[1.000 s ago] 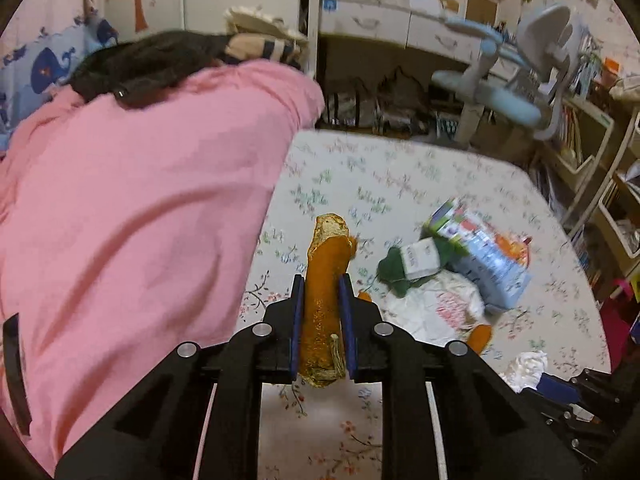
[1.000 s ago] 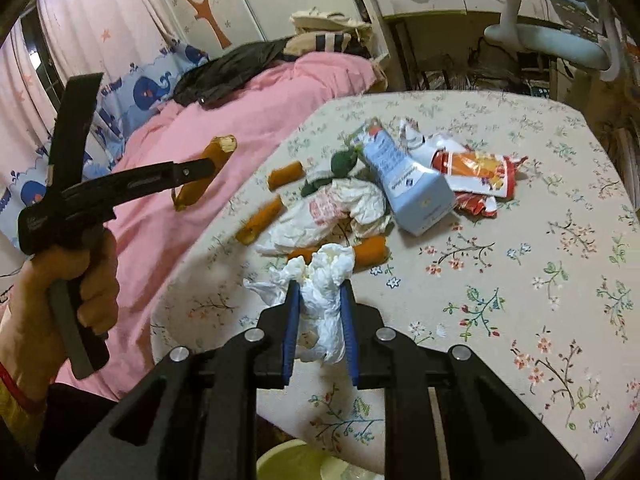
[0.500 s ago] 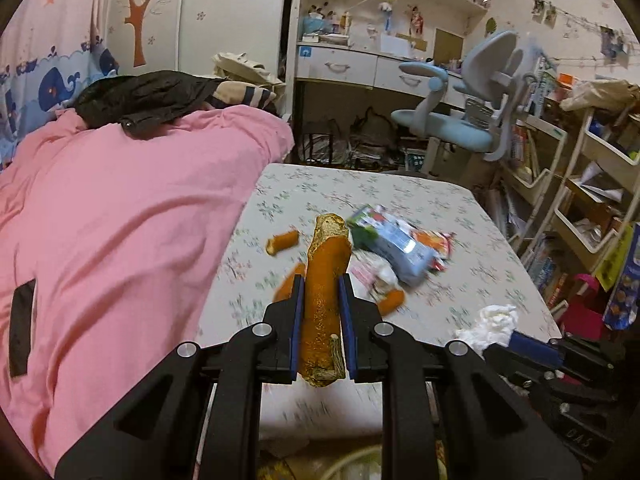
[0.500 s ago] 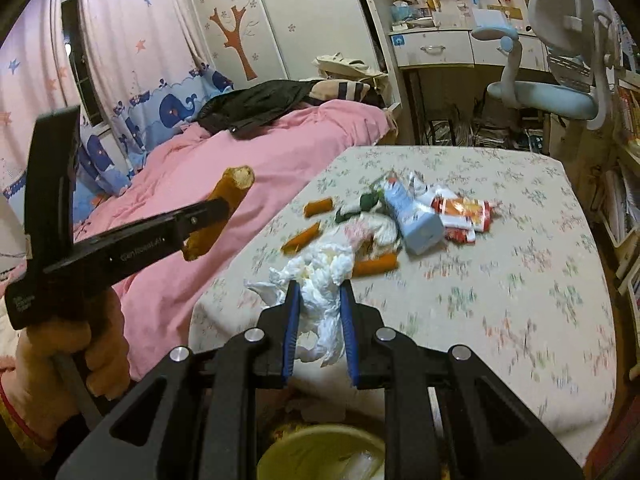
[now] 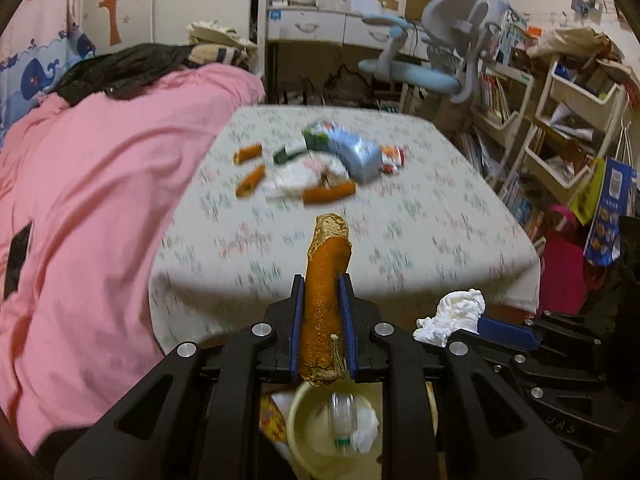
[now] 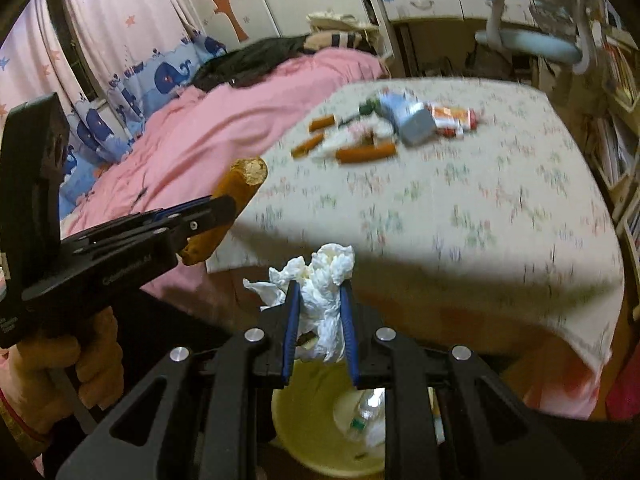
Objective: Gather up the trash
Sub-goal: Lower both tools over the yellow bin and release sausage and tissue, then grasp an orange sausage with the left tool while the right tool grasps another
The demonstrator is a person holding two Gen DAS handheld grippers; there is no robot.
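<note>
Left gripper (image 5: 323, 312): clamped on orange-brown peel (image 5: 326, 280), pale torn tip at 12 o'clock.
Right gripper (image 6: 319, 316): pinching crumpled white tissue (image 6: 326, 280).
Yellow bin (image 6: 312, 440): at 6 o'clock below both.

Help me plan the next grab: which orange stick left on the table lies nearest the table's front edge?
The longest orange stick, lying crosswise just before the white wrapper; the two shorter ones sit farther back, toward the pink bedding.
</note>
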